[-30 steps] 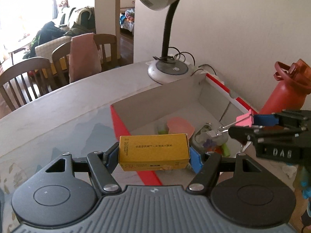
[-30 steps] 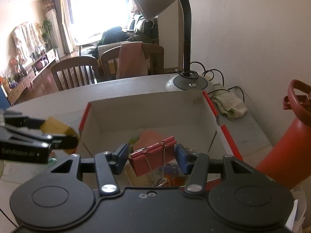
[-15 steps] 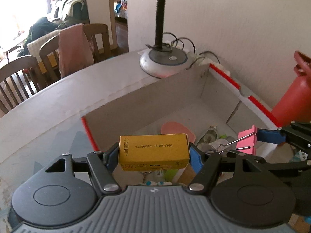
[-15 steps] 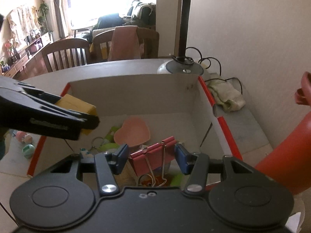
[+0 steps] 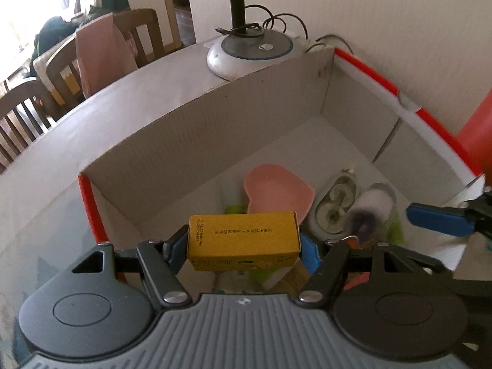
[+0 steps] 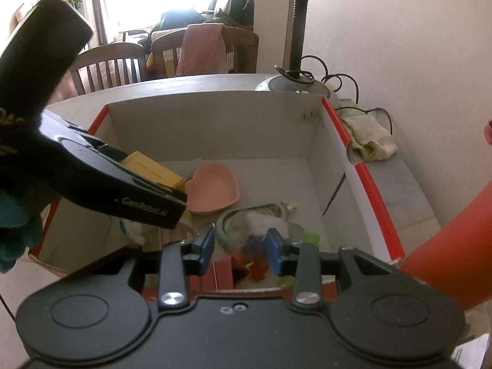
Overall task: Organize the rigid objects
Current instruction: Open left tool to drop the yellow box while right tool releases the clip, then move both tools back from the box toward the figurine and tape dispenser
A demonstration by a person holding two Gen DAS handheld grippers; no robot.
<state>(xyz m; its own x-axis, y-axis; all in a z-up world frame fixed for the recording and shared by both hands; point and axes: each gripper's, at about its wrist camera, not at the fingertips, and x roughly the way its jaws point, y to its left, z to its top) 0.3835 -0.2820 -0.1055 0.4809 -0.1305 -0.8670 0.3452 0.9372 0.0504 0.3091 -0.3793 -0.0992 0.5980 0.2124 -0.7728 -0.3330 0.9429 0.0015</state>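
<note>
A yellow carton (image 5: 243, 236) hangs over the near left part of an open cardboard box (image 5: 246, 117) with white walls and red rims. My left gripper (image 5: 243, 247) is shut on the carton's two ends. The same carton (image 6: 150, 169) shows in the right wrist view, behind the left gripper's black finger. My right gripper (image 6: 240, 244) hovers over the box's near right side; its jaws are closing with nothing between them. A pink binder clip (image 6: 223, 272) lies below them among the items in the box. One of its blue fingers (image 5: 436, 219) enters the left wrist view at the right.
In the box (image 6: 215, 129) lie a pink heart dish (image 6: 212, 190), a clear plastic item (image 5: 335, 206) and small bits. A lamp base (image 5: 249, 52) with cables stands behind it. A red jug (image 6: 446, 236) is at the right, a cloth (image 6: 369, 141) by the wall, chairs beyond the table.
The pink clip has left my right gripper's pads and dropped into the box, and the pads have come closer together. My left gripper has carried the yellow carton forward and down over the box.
</note>
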